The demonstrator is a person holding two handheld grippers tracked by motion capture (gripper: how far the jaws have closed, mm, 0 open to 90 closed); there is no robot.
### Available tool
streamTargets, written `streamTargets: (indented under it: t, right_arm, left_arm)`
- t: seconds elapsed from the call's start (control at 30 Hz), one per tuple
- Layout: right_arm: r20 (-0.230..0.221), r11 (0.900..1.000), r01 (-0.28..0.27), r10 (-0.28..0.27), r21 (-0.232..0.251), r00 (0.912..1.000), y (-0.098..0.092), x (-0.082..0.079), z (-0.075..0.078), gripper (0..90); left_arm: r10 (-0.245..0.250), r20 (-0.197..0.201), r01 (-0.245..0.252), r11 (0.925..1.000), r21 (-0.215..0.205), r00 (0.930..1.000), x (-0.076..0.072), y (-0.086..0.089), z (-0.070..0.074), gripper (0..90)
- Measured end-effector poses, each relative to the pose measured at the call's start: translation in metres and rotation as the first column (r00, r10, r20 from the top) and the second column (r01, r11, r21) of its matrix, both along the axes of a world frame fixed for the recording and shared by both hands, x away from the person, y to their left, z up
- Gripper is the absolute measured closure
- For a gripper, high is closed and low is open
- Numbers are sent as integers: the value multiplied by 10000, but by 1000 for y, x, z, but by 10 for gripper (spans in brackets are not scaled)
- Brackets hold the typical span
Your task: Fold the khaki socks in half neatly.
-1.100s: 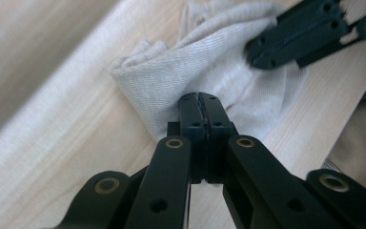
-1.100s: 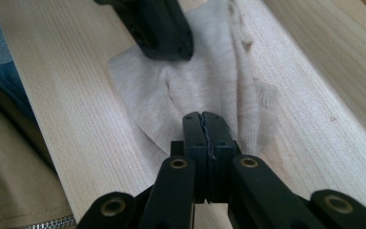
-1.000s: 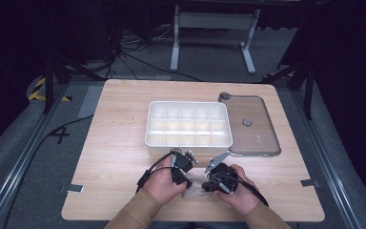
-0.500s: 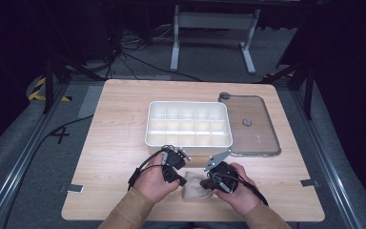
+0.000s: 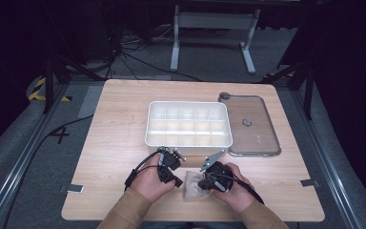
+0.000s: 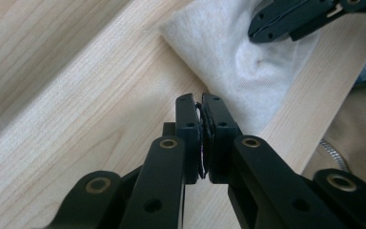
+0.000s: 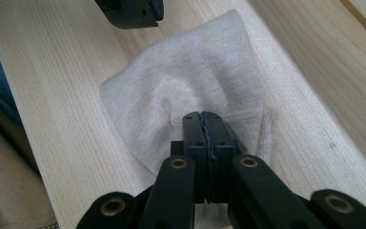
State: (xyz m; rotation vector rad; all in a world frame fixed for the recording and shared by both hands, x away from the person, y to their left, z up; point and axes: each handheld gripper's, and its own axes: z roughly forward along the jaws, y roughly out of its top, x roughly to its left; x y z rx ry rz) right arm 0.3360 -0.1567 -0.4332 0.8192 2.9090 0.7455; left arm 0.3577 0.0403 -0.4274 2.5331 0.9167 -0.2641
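My jaws are closed on both sides. The right gripper (image 7: 204,117) is clamped on a pinch of the small beige knitted cloth (image 7: 190,90), which puckers toward its tips, while the left gripper (image 6: 199,102) has its jaws pressed together with only a thin dark sliver between the pads, and I cannot tell whether any fabric is in there; it sits at the cloth's near edge (image 6: 228,52).

Compared with a second ago, both my hands have pulled back from the white plastic compartment tray (image 5: 189,125) toward the near edge of the pale wooden table (image 5: 114,129), and the cloth now lies spread between the two grippers (image 5: 193,185), where earlier it was hidden under them. I judge the cloth is being drawn out flat for folding or for wiping.

The tray sits empty at mid-table, its clear rectangular lid (image 5: 252,125) lying flat just beside it on the right.
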Motion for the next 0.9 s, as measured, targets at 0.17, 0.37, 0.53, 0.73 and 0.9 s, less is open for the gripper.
streamTargets:
  t: [0.17,0.37,0.53,0.73,0.9]
  right_arm:
    - [53,9999,-98,98,119,9999,-2,1,-1,900]
    - [115,9998,-105,103,145,9999,-2,0,-2,900]
    - [146,9998,-101,99,162,9998,-2,0,-2,900]
    - [175,9998,-93,89,198,9998,-3,-1,-2,900]
    - [208,9996,-85,79,256,9998,-3,-2,-3,900]
  left_arm:
    - [-182,147,180,9998,114,9997,-1,-3,-6,851]
    - [-494,498,490,9988,74,9975,-1,-5,-11,846]
    - [-577,395,571,9982,162,9976,-2,-8,-12,849]
    - [-702,434,698,9975,106,9966,-3,-11,-14,862]
    - [-860,827,881,9959,-226,9929,-5,-16,-11,871]
